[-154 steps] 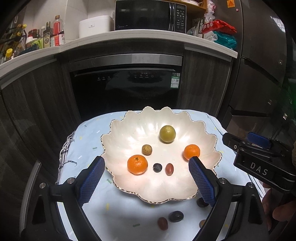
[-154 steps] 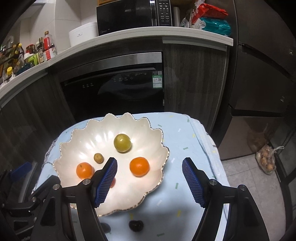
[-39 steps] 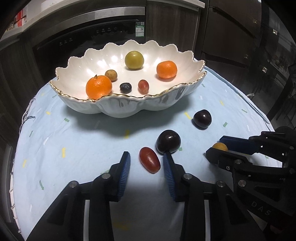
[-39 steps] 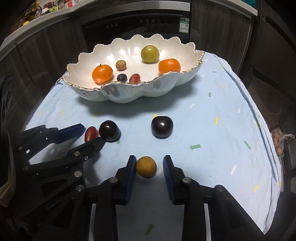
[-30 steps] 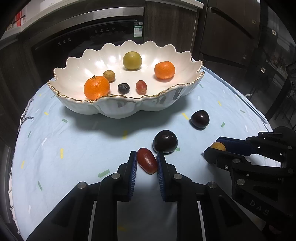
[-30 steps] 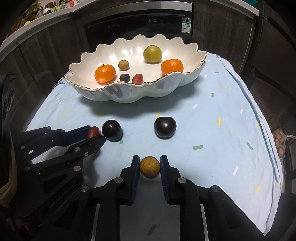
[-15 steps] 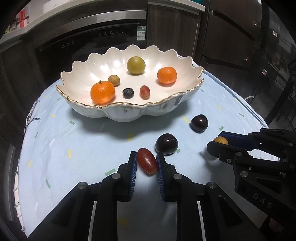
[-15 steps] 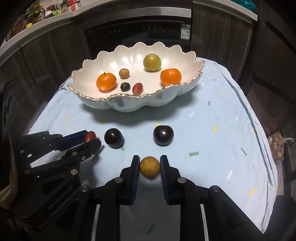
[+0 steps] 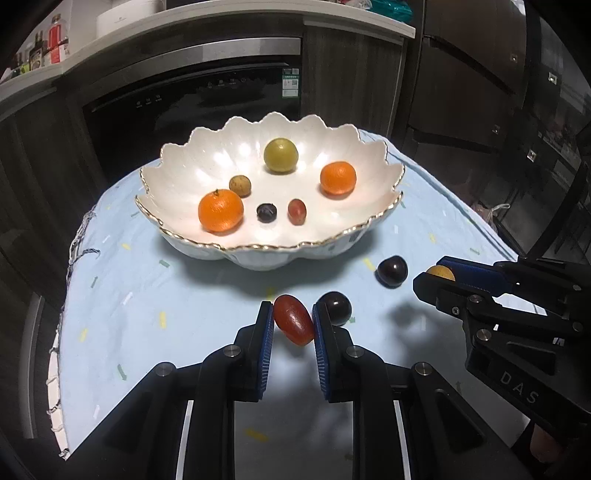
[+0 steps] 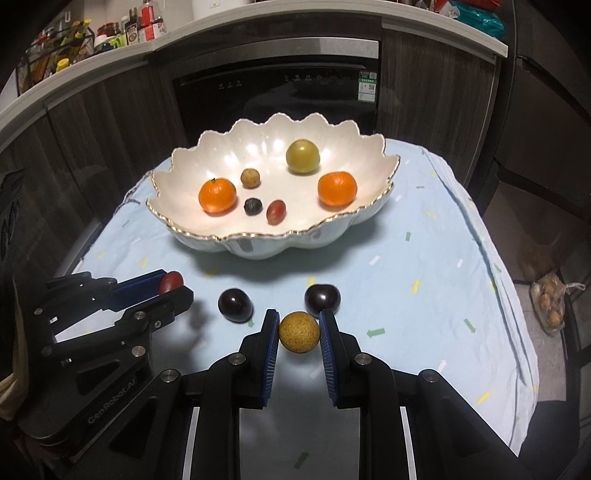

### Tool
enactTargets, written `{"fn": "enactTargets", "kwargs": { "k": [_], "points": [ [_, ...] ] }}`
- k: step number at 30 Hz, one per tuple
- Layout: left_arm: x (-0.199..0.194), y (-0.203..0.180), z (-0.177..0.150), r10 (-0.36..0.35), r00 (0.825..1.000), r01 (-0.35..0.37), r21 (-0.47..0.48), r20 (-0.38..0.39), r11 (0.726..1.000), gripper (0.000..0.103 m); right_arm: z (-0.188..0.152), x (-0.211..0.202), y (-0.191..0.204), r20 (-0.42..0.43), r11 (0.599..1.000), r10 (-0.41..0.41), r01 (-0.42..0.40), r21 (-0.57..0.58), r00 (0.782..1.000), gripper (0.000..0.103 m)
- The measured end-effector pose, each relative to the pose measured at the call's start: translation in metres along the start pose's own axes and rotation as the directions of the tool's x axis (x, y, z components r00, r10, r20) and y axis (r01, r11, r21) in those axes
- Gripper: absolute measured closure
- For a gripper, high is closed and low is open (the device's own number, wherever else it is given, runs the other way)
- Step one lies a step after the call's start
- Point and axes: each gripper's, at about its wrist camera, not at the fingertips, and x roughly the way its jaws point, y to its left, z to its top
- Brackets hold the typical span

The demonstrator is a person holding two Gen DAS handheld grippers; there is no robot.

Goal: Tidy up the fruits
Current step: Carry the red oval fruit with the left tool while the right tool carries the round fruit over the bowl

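Note:
My left gripper [image 9: 293, 325] is shut on a red oval fruit [image 9: 294, 324], lifted just above the cloth. My right gripper [image 10: 298, 332] is shut on a small round yellow fruit [image 10: 299, 331], also raised off the cloth. Each gripper shows in the other's view: the right gripper [image 9: 439, 275] at the right, the left gripper [image 10: 171, 282] at the left. Two dark plums [image 10: 235, 305] [image 10: 322, 298] lie on the cloth in front of the grippers. Behind them stands a white scalloped bowl [image 10: 258, 243] with two oranges [image 10: 217, 195] [image 10: 337, 188], a green-yellow fruit [image 10: 303, 156] and three small fruits.
The round table wears a pale blue cloth [image 10: 424, 280] that drops off at the right edge. Dark cabinets and a built-in oven [image 10: 277, 92] stand behind. On the floor at the right lies a bag of produce [image 10: 552, 302]. Bottles [image 10: 110, 33] line the counter.
Both grippers closed on their fruits about a second ago and have since risen, lifting the red fruit and the yellow fruit off the cloth. The plums have not moved.

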Motion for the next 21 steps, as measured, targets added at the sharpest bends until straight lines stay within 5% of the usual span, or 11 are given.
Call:
{"fn": "enactTargets", "kwargs": {
  "k": [21],
  "points": [
    [-0.018, 0.012, 0.031, 0.025, 0.998, -0.024, -0.022, 0.061, 0.999, 0.081, 0.036, -0.016, -0.002, 0.084, 1.0, -0.011, 0.011, 0.001, 0.996, 0.079]
  ]
}}
